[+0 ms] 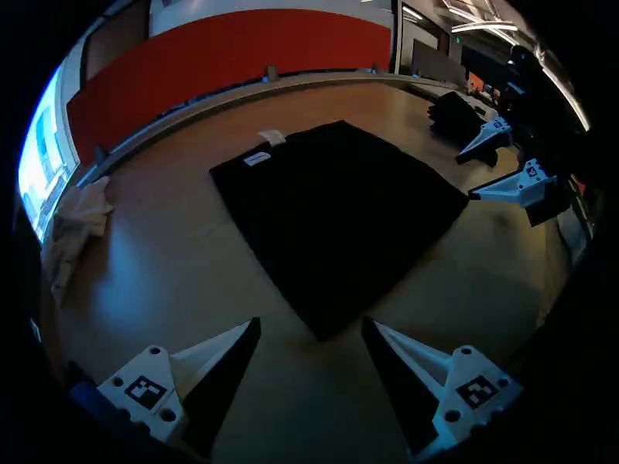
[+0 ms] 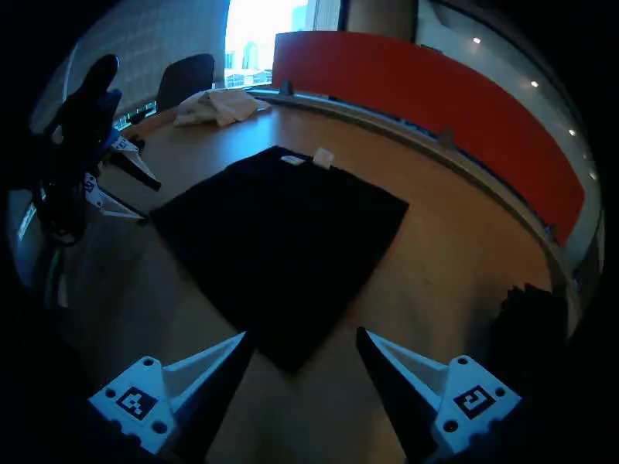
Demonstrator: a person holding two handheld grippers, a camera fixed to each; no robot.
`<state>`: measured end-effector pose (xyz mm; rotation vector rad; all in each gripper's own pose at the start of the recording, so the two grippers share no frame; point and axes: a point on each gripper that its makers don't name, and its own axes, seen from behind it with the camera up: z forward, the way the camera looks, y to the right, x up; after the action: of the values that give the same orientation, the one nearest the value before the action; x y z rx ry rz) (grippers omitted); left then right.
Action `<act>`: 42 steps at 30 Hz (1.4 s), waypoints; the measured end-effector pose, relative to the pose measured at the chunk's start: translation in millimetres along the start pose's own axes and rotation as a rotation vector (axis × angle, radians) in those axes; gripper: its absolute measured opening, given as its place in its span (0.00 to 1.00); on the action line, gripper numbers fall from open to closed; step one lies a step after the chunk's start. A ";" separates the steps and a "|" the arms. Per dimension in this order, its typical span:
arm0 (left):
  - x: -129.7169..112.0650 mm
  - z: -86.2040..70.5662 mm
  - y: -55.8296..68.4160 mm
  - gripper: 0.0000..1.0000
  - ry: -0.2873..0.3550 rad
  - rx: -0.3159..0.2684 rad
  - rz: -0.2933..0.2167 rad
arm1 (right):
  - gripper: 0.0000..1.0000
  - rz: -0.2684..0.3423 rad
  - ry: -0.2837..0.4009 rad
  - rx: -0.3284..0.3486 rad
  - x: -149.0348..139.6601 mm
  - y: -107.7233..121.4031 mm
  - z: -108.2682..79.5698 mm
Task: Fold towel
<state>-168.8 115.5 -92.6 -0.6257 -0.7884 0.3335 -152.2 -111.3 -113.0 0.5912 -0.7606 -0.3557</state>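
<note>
A black towel (image 1: 340, 213) lies flat on the wooden table, with white tags (image 1: 259, 158) at its far corner. In the left gripper view my left gripper (image 1: 309, 329) is open, its fingertips on either side of the towel's near corner, just above it. The right gripper (image 1: 464, 174) shows farther off at the towel's right corner, open. In the right gripper view the same towel (image 2: 282, 232) spreads ahead, and my right gripper (image 2: 302, 336) stands open over its near corner. The left gripper (image 2: 147, 201) is at the towel's left corner, held by a hand.
A crumpled pale cloth (image 1: 77, 220) lies near the table's left edge, seen also as the pale cloth (image 2: 217, 104) by the window. A dark pile (image 1: 456, 116) sits at the far right. A chair (image 2: 186, 77) and a red wall panel (image 2: 433, 100) stand beyond the table.
</note>
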 end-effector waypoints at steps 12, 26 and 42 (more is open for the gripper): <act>-5.9 9.0 8.1 0.96 -0.031 -0.013 0.010 | 1.00 0.009 -0.025 0.017 -14.9 -3.8 3.2; -3.9 9.8 10.2 0.85 -0.039 -0.012 -0.001 | 0.81 0.020 -0.034 0.037 -22.0 -8.2 5.1; -3.7 8.9 14.5 0.72 -0.056 -0.010 -0.005 | 0.56 0.028 -0.057 0.080 -28.6 -14.8 6.7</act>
<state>-178.6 128.4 -99.0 -0.6257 -0.8455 0.3442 -177.8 -111.0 -133.6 0.6472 -0.8396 -0.3186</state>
